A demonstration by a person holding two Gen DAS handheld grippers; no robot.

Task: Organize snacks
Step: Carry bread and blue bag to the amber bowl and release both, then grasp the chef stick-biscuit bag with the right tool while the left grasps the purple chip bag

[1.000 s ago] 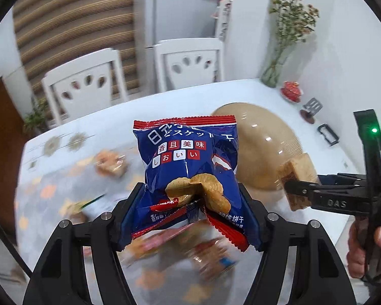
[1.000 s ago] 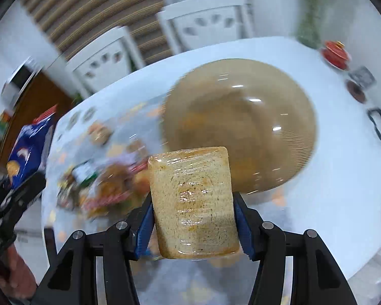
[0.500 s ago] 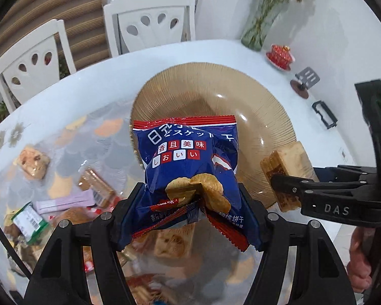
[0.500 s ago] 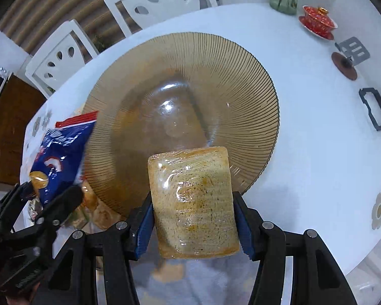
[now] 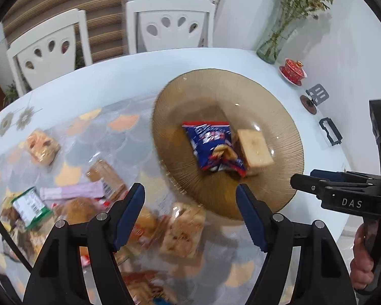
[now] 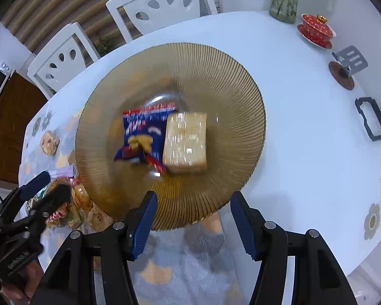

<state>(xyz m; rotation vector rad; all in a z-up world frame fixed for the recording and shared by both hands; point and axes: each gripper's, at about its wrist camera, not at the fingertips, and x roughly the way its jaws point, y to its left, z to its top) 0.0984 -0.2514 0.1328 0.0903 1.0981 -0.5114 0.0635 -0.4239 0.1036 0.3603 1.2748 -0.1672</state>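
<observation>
**Two snacks lie in the amber dish; both grippers empty and spread wide**

Two fisheye views look forward along hand-held grippers above a white table (image 6: 304, 132).

In the left wrist view, the left gripper (image 5: 190, 200) has its blue-padded fingers set wide apart with nothing between them. Beyond it sits a large, ribbed amber glass dish (image 5: 279, 117). In the middle of the dish lies a blue biscuit packet (image 5: 210, 147) with red trim, and touching its right side is a tan clear-wrapped cake (image 5: 254, 150). Both are slightly blurred. The right gripper (image 5: 315, 180) enters from the right edge, seen side-on and held by a hand (image 5: 363, 267); from here its spread cannot be judged.

In the right wrist view, the right gripper (image 6: 193, 208) is likewise spread wide and holds nothing, its fingertips over the near rim of the amber glass dish (image 6: 216, 58). The blue biscuit packet (image 6: 142, 134) lies left of centre and the clear-wrapped cake (image 6: 185, 142) right beside it, touching. The left gripper (image 6: 50, 188) shows at the lower left, just off the dish's edge.

Left of the dish, a patterned mat (image 5: 94, 137) carries a blurred scatter of loose snacks (image 5: 71, 193), among them a pink bar, a green-and-white packet and several wrapped pastries.

At the far right of the table stand a glass vase of dried flowers (image 5: 274, 45), a red lidded teacup on a saucer (image 5: 293, 71), a small stand on a dark coaster (image 5: 315, 96) and a black rectangular clip (image 5: 330, 133). Two white chairs (image 5: 170, 23) stand at the far side.
</observation>
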